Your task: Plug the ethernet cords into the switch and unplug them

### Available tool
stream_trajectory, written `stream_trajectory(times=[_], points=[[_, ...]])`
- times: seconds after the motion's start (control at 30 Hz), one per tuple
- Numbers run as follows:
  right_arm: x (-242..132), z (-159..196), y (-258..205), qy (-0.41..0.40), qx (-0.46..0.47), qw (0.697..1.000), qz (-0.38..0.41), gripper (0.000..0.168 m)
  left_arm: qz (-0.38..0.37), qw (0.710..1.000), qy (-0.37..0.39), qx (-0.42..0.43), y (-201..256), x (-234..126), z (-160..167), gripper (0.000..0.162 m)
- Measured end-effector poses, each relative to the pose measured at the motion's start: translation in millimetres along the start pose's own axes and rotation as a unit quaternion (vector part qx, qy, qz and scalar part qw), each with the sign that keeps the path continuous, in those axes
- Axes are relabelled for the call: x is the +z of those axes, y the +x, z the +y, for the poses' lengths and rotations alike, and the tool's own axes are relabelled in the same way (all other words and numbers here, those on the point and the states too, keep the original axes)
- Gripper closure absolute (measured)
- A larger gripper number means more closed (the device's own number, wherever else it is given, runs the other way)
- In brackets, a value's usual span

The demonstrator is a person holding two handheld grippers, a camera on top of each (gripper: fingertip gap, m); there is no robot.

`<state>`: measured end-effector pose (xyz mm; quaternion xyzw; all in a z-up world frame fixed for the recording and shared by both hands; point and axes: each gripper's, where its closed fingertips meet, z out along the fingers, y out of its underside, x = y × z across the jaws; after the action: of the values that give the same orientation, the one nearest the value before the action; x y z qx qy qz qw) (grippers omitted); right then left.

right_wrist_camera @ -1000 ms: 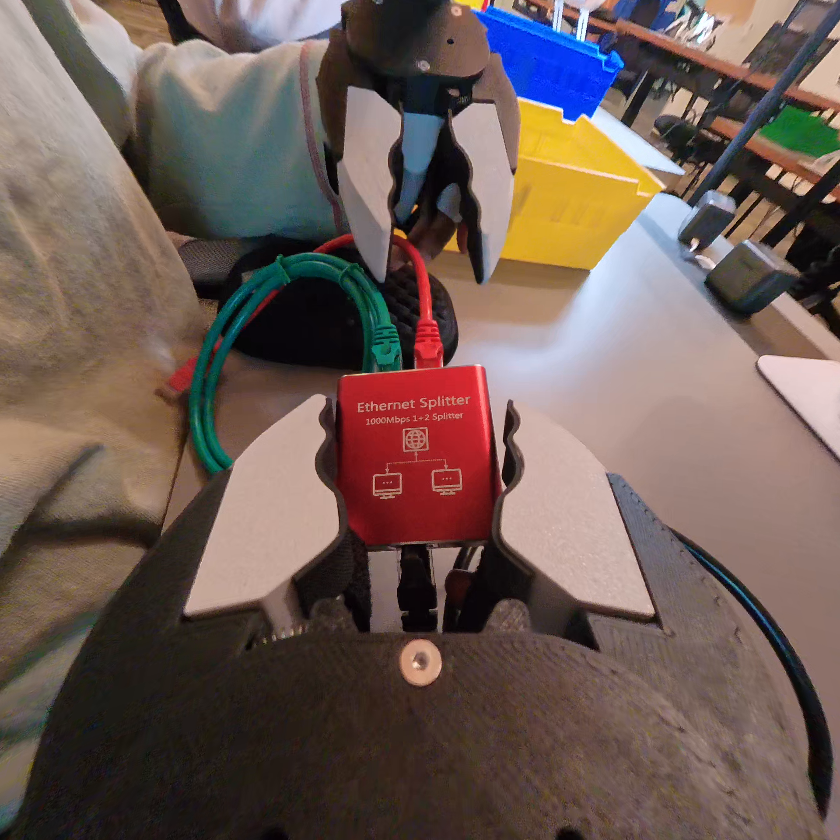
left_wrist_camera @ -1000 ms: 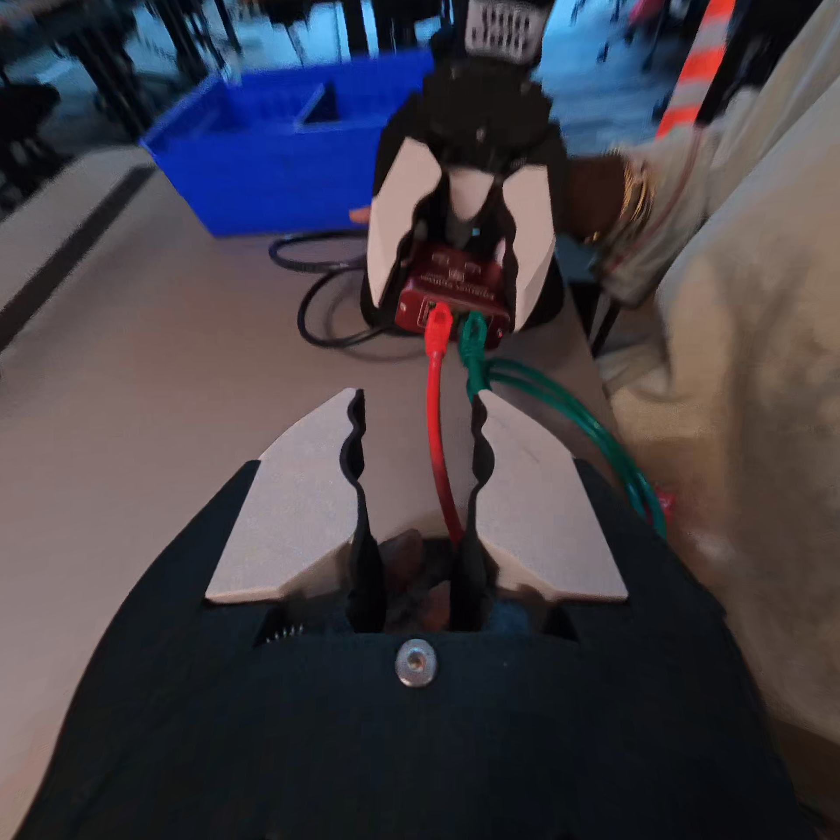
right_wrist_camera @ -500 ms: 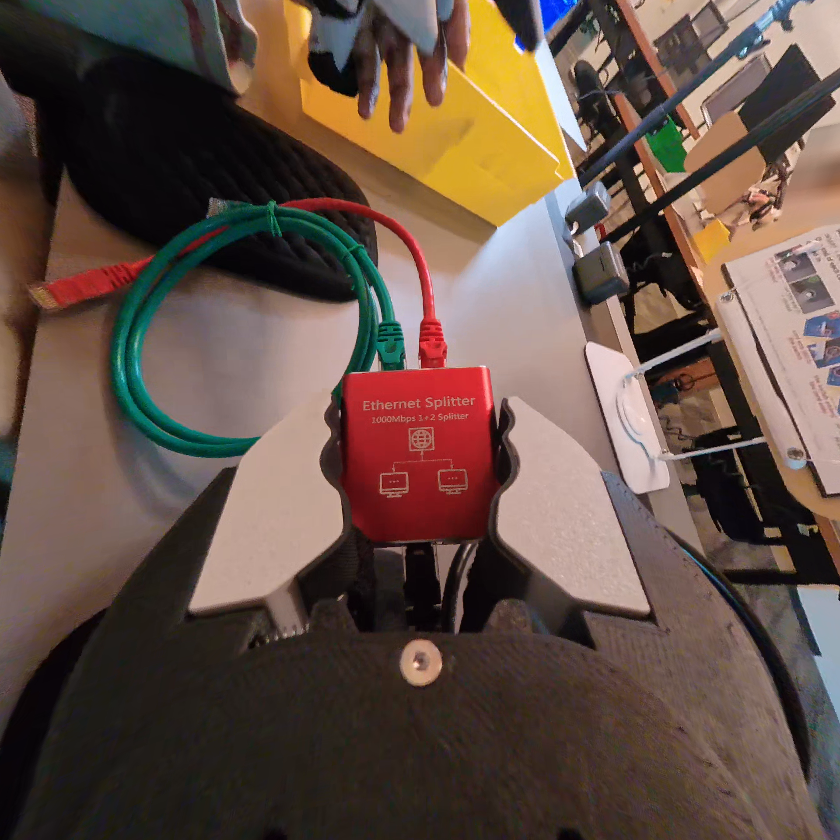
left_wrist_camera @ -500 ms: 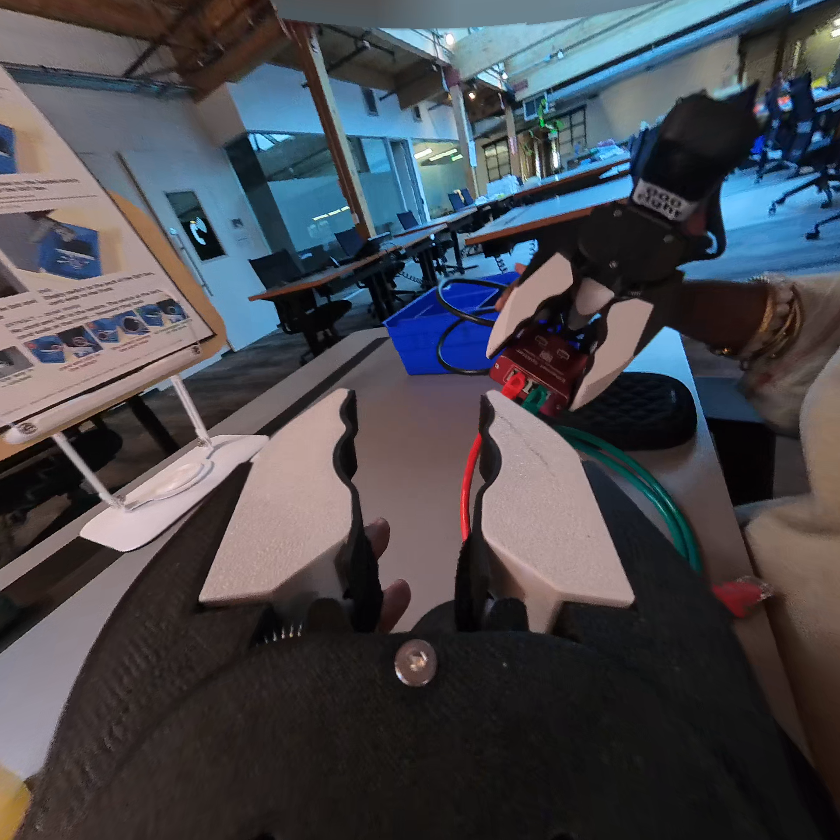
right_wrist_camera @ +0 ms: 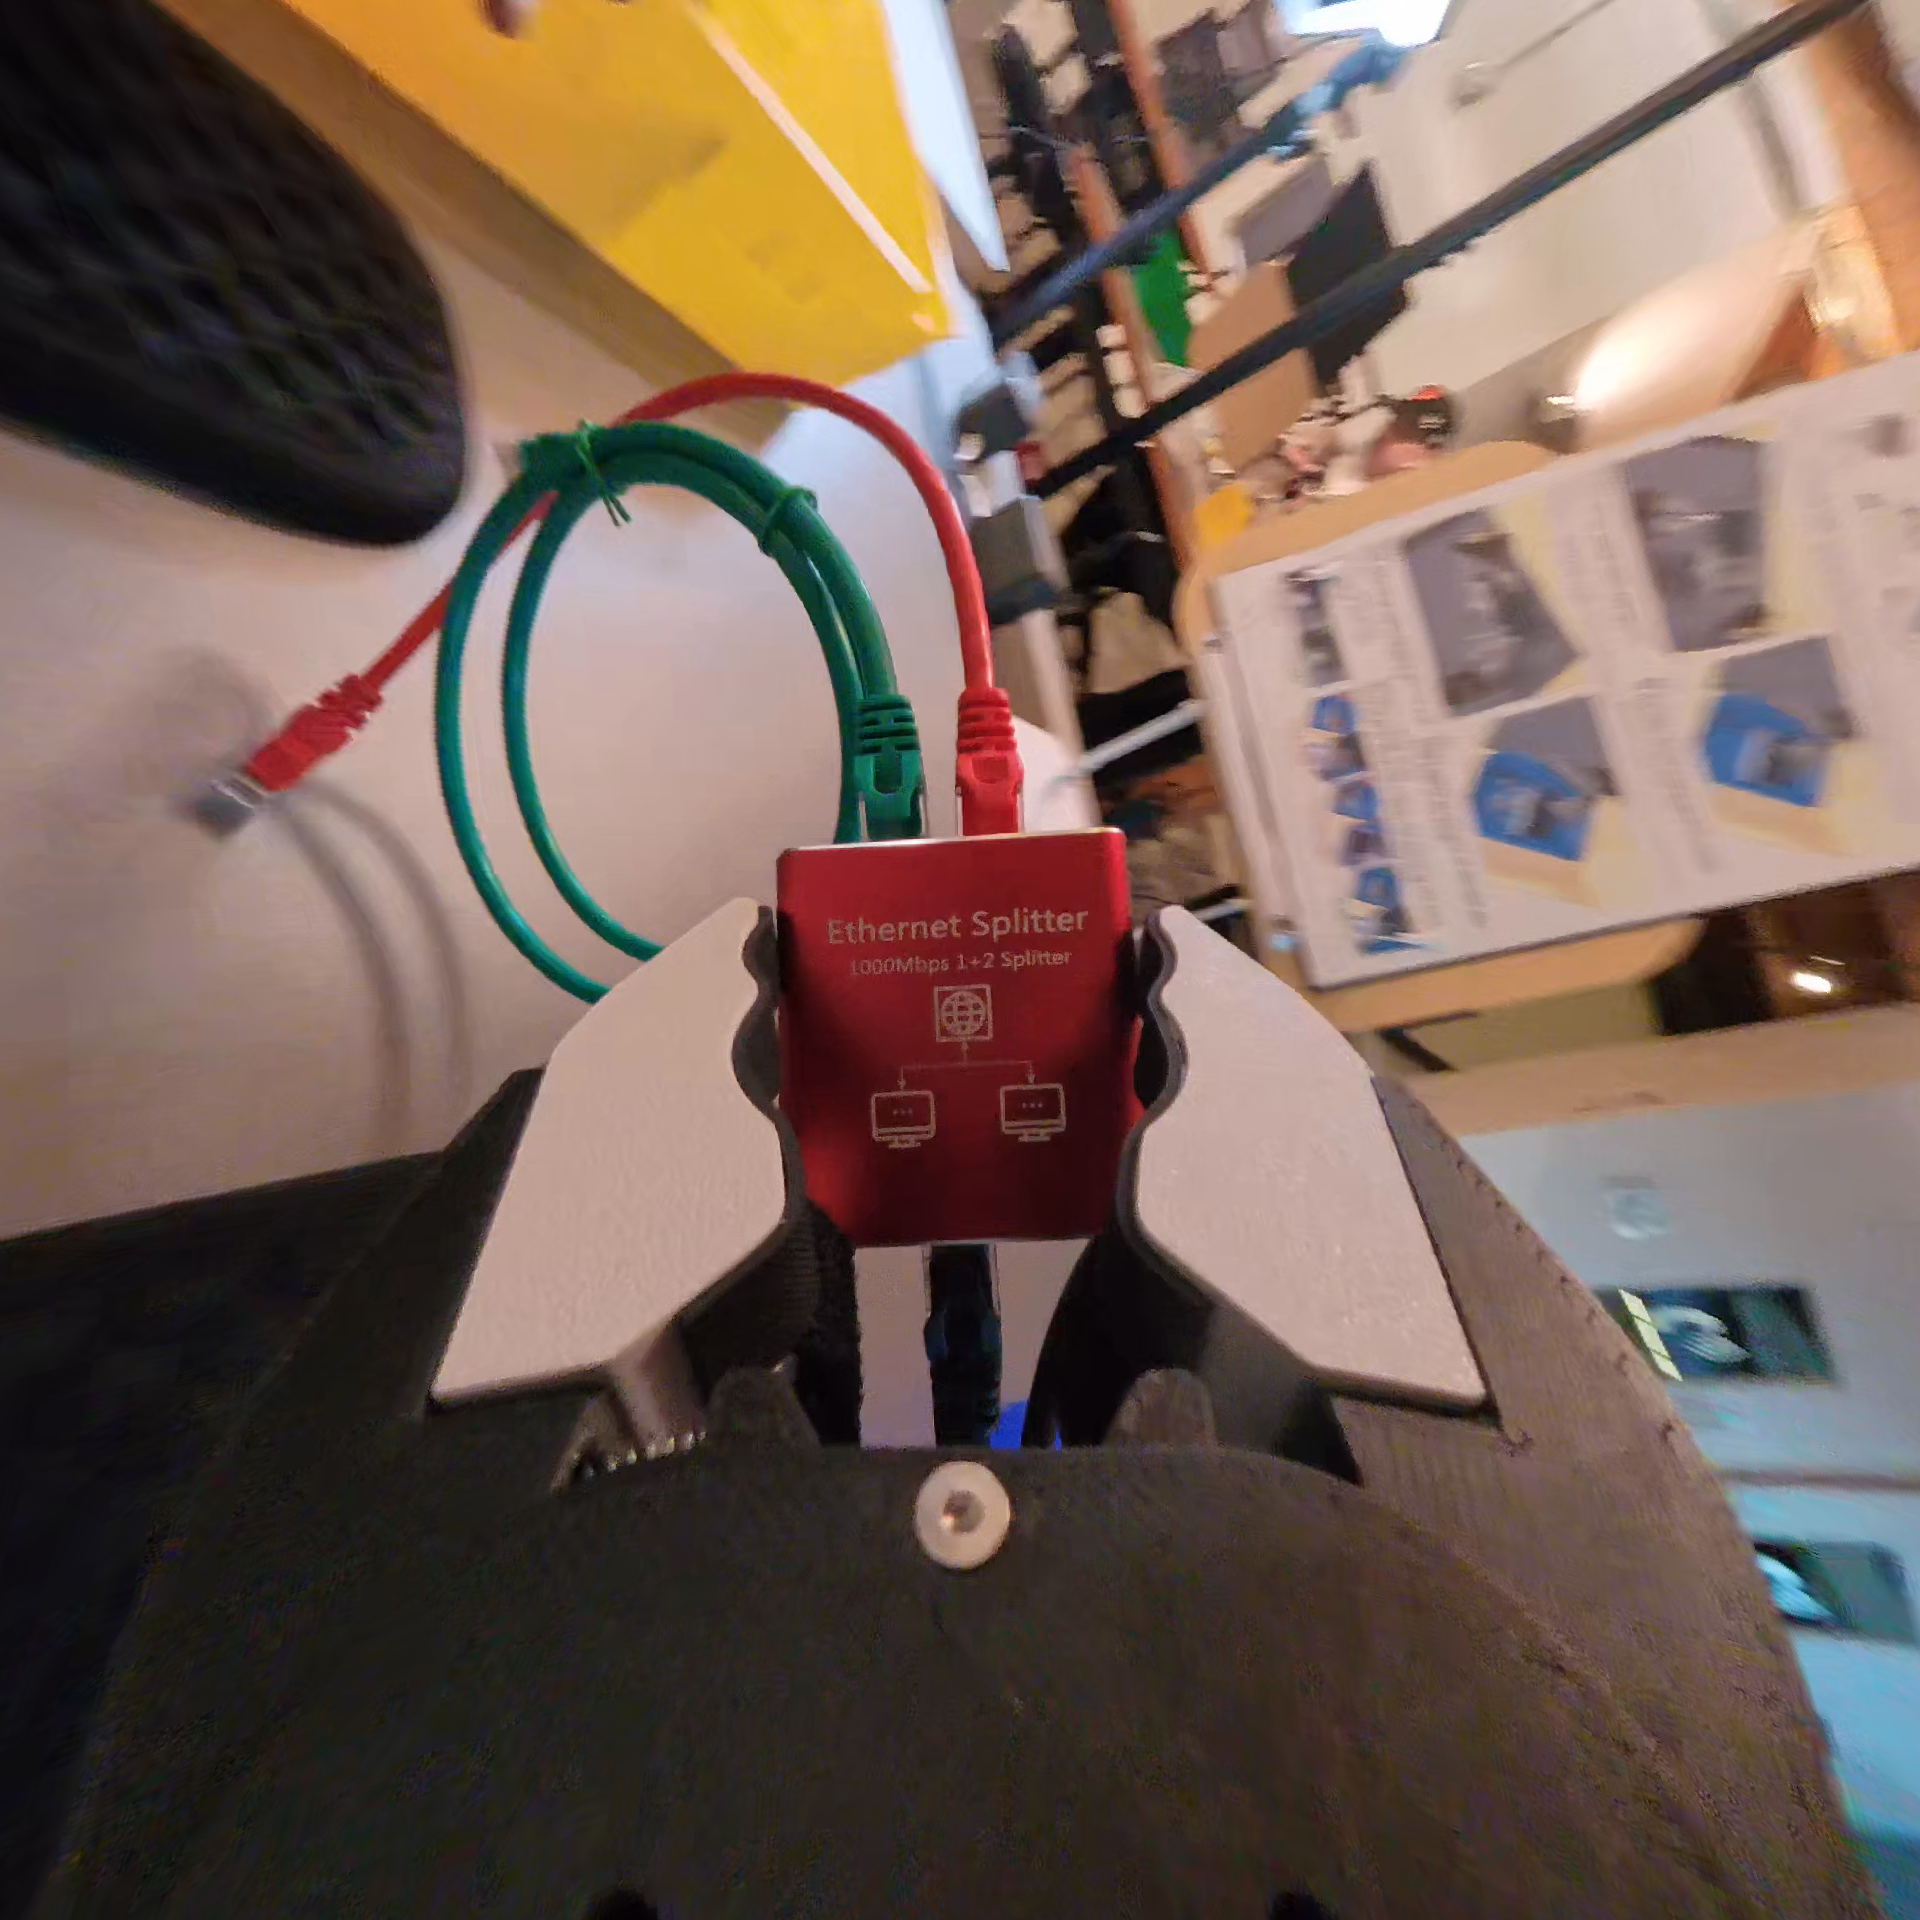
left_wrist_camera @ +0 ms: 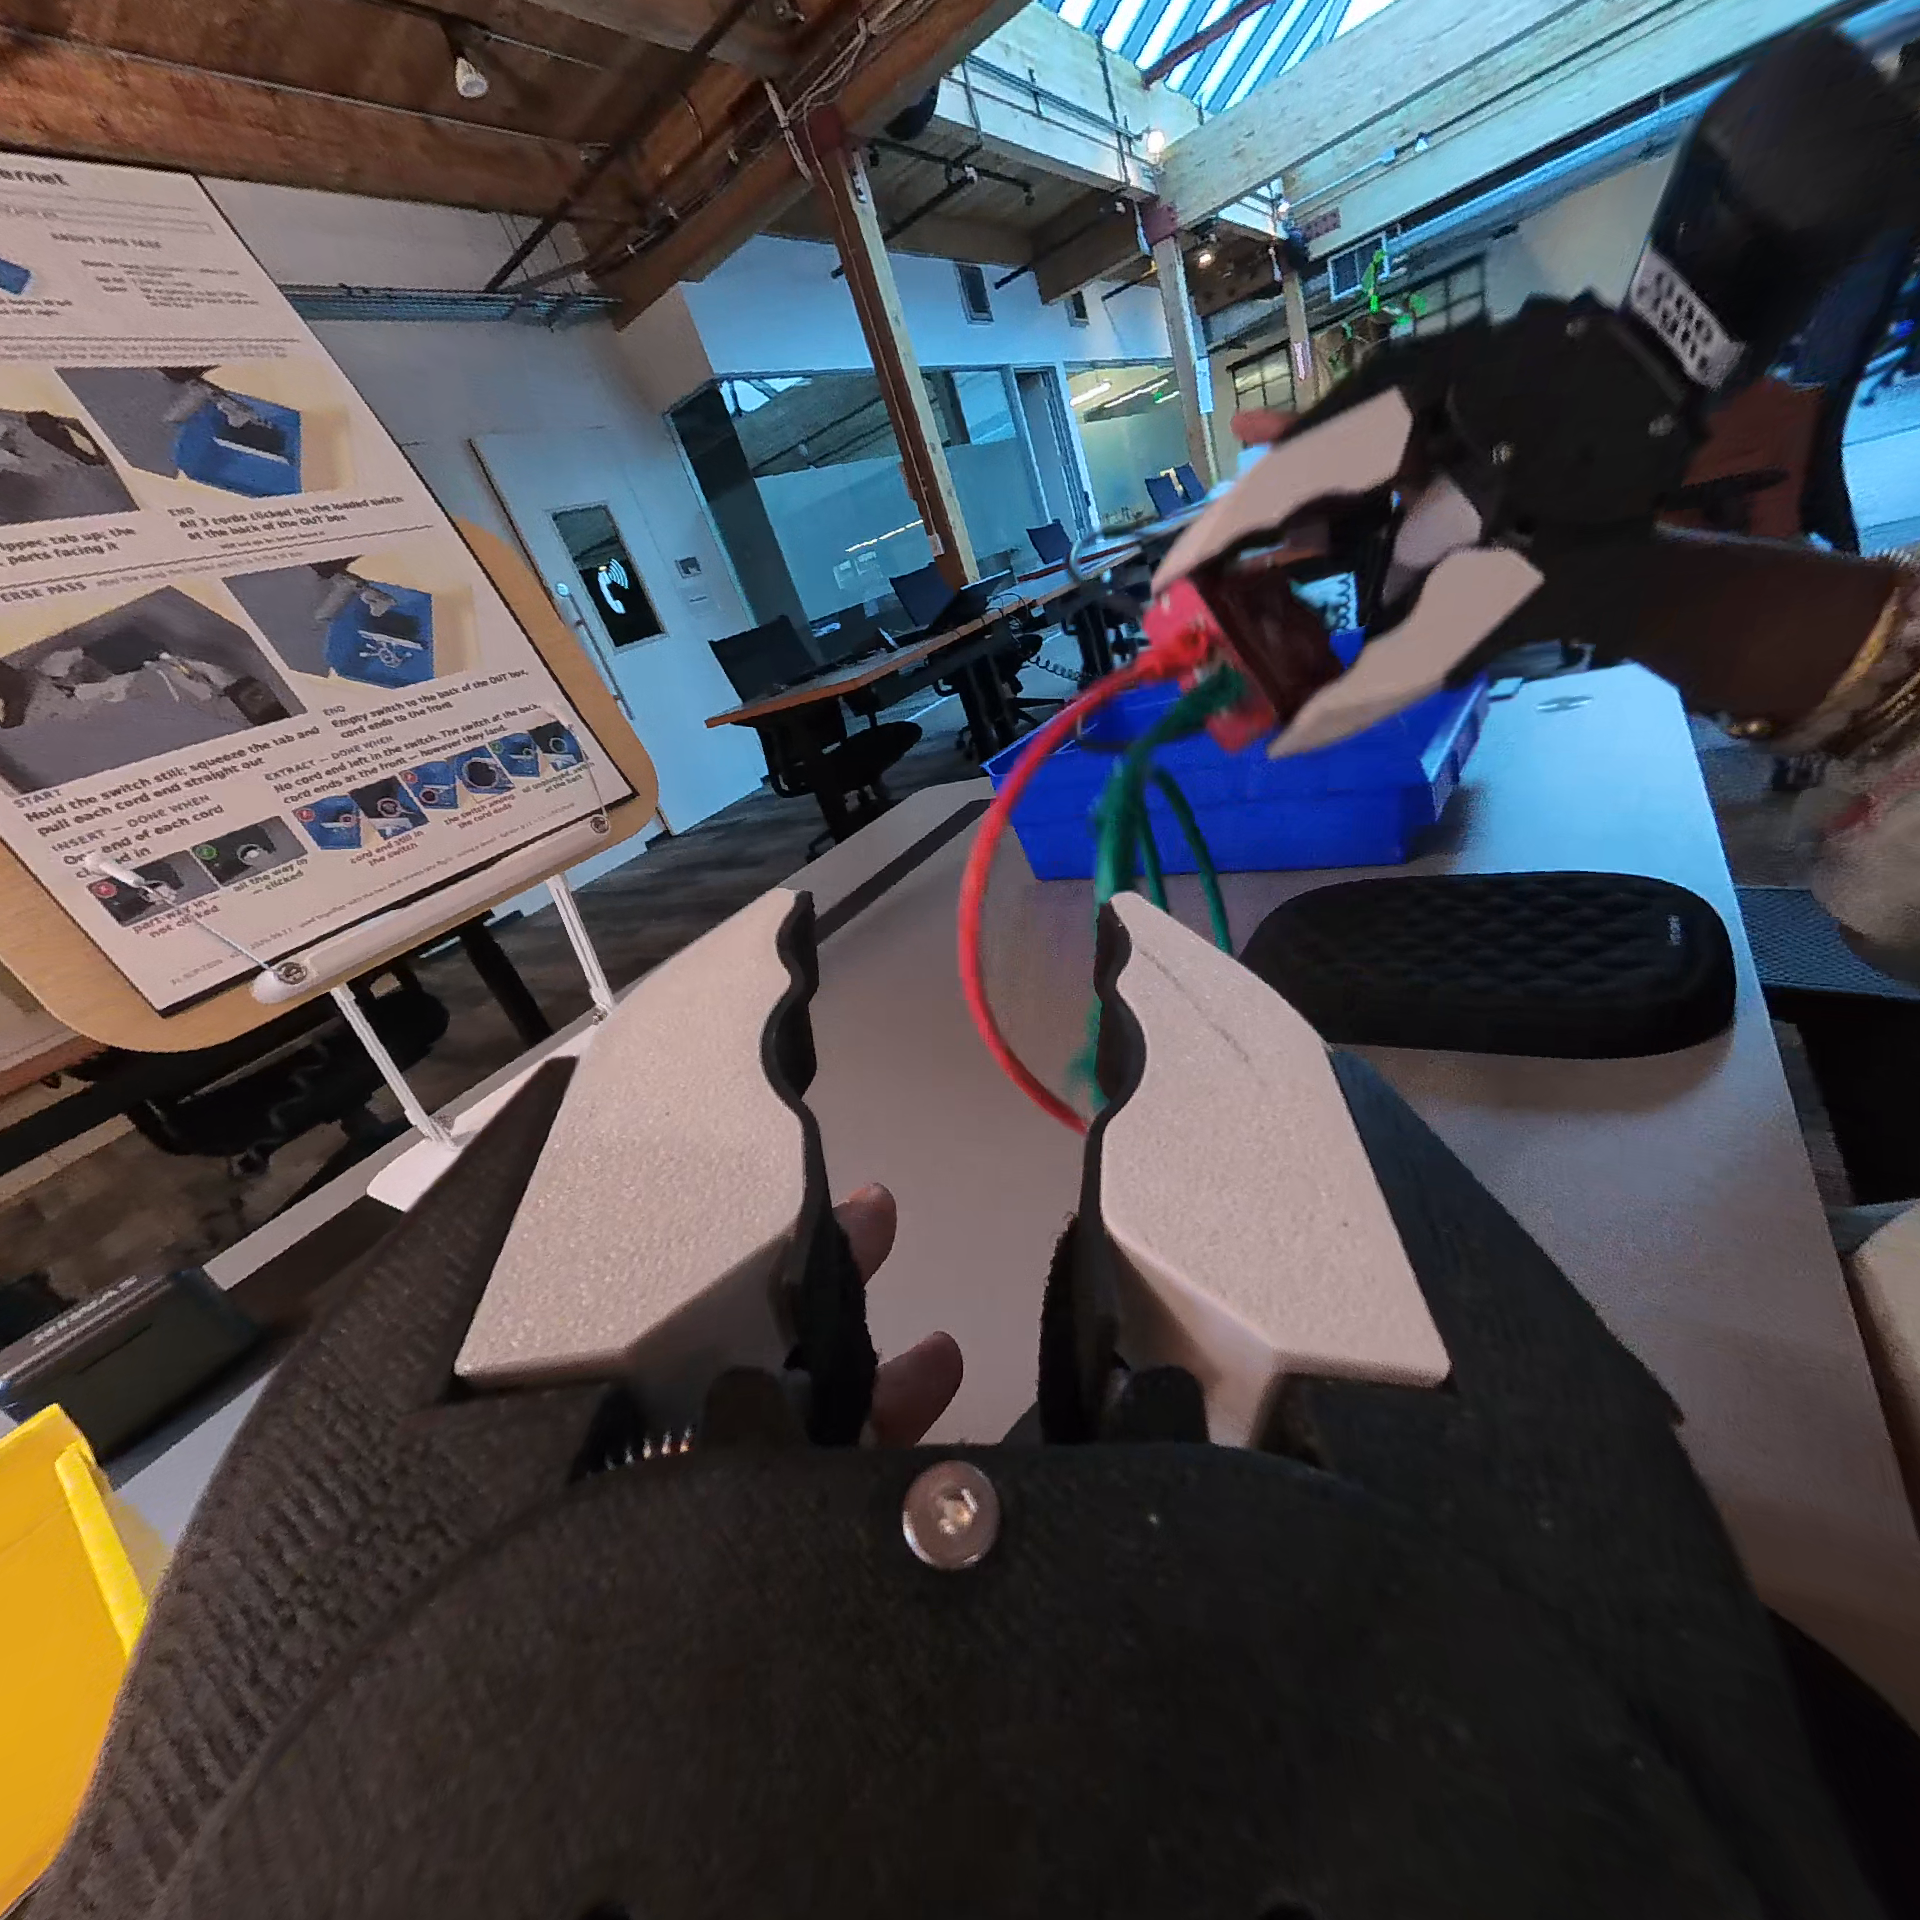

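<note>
Right tongs clamp switch, green cord and red cord seated; left tongs gape empty; unplugging apparently remains.

Open-plan office in a converted industrial loft, set up as a work station. Exposed timber ceiling beams and wooden posts span a tall hall under a skylight. Rows of long desks with black office chairs recede toward glass-walled rooms. In the foreground, a pale surface carries a blue bin, a yellow bin, a black wrist rest and an illustrated instruction board propped on a white stand.
</note>
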<state>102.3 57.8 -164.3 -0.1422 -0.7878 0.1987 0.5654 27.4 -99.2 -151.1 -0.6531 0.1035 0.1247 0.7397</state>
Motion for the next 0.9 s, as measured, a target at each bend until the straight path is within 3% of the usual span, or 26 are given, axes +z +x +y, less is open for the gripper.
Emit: stream_trajectory(times=[0.23,0.43,0.63,0.77,0.9], points=[[-55.5,18.8,114.2,-0.032,-0.002,0.982,0.187,0.102,-0.017,1.0,0.0,0.008,-3.2,-0.3,3.6,0.111],[-104.6,56.7,172.8,-0.036,0.105,0.944,0.312,0.101,-0.013,0.999,-0.023,0.033,2.8,6.2,14.6,0.111],[-134.1,107.3,182.2,0.035,0.272,0.871,0.407,0.102,-0.007,0.998,-0.035,0.051,8.1,10.8,18.9,0.111],[-150.3,151.2,169.2,0.085,0.392,0.795,0.455,0.102,-0.009,0.997,-0.041,0.058,7.1,9.8,20.1,0.111],[-157.9,198.0,147.2,0.085,0.481,0.727,0.483,0.102,-0.009,0.998,-0.042,0.054,6.7,10.2,22.4,0.111]])
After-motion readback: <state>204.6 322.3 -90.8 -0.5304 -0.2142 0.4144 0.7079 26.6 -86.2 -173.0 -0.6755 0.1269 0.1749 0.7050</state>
